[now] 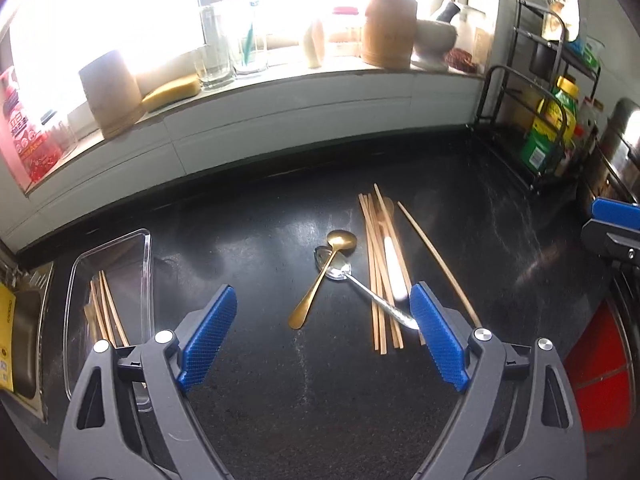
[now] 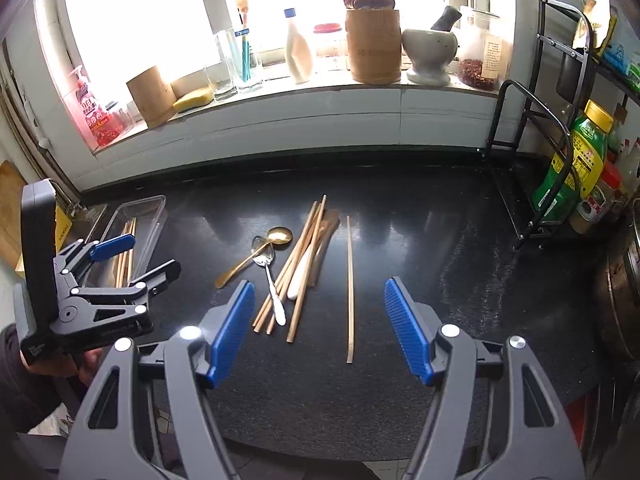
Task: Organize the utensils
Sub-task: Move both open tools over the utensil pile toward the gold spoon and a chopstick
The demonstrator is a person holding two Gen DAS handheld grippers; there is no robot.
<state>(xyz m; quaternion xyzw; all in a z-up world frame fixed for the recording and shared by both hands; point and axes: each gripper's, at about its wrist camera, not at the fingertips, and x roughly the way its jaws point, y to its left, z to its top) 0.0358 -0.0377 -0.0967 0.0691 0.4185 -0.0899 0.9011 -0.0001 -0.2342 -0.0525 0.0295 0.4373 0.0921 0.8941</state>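
Both grippers hover over the black countertop (image 2: 400, 264), nothing between the jaws on either.

Left gripper (image 1: 323, 312): jaws spread wide, empty, blue pads facing each other above bare counter, just short of the utensil pile. In the right wrist view it shows at the left edge, held by a hand in a dark sleeve (image 2: 24, 384), in front of the clear plastic tray (image 2: 154, 216).

Right gripper (image 2: 320, 306): jaws apart, moderately wide, empty. The near ends of the chopstick bundle fall between its fingers in the view; whether it's above or at counter level I can't tell.

Utensils loose mid-counter:
- gold spoon (image 1: 320, 276), bowl toward the window, handle angled toward the left
- silver spoon (image 1: 360, 288), bowl touching the gold spoon's stem, handle lying across the chopstick bundle
- chopstick bundle (image 2: 298, 256), roughly parallel, fanned a little
- white-handled utensil (image 2: 302, 268) lying in the bundle; head hidden
- single chopstick (image 2: 350, 288) lying apart, right of the bundle

The tray sits at the left of the counter beside the sink (image 1: 26, 320) and holds a few chopsticks (image 1: 106, 308) along its length.

Windowsill behind: wooden utensil holder (image 2: 374, 46), mortar and pestle (image 2: 430, 52), glass jars. Black wire rack (image 2: 532, 152) with bottles at right.
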